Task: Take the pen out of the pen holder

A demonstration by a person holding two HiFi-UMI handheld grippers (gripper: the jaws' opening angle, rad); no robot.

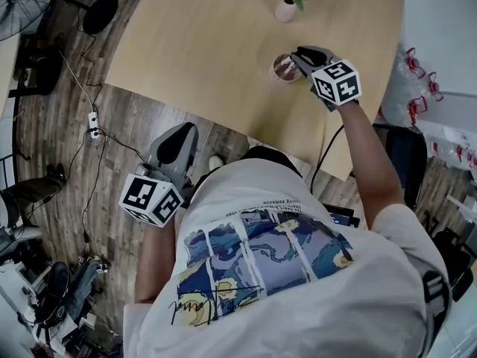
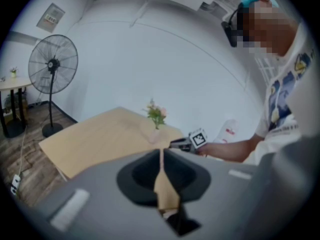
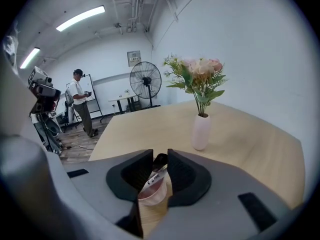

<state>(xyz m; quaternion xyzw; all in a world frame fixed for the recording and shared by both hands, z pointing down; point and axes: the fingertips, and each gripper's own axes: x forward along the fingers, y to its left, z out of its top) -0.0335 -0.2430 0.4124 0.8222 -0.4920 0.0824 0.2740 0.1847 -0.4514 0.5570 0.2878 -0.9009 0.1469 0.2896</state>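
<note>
A pinkish cup serves as the pen holder (image 1: 284, 68) and stands on the wooden table (image 1: 201, 43), near its right edge. My right gripper (image 1: 297, 56) reaches down over its rim. In the right gripper view the holder (image 3: 151, 191) shows below the jaws, and the black top of a pen (image 3: 159, 161) sits between the pads, which press on it from both sides. My right gripper (image 3: 160, 155) is shut on that pen. My left gripper (image 1: 185, 129) hangs off the table's near edge, over the floor; in its own view the left gripper (image 2: 161, 152) is shut with nothing in it.
A pink vase with flowers (image 1: 285, 7) stands just beyond the holder. A floor fan (image 1: 26, 6) and a power strip with cables (image 1: 93, 124) are on the wooden floor at left. Another person (image 3: 80, 106) stands far across the room.
</note>
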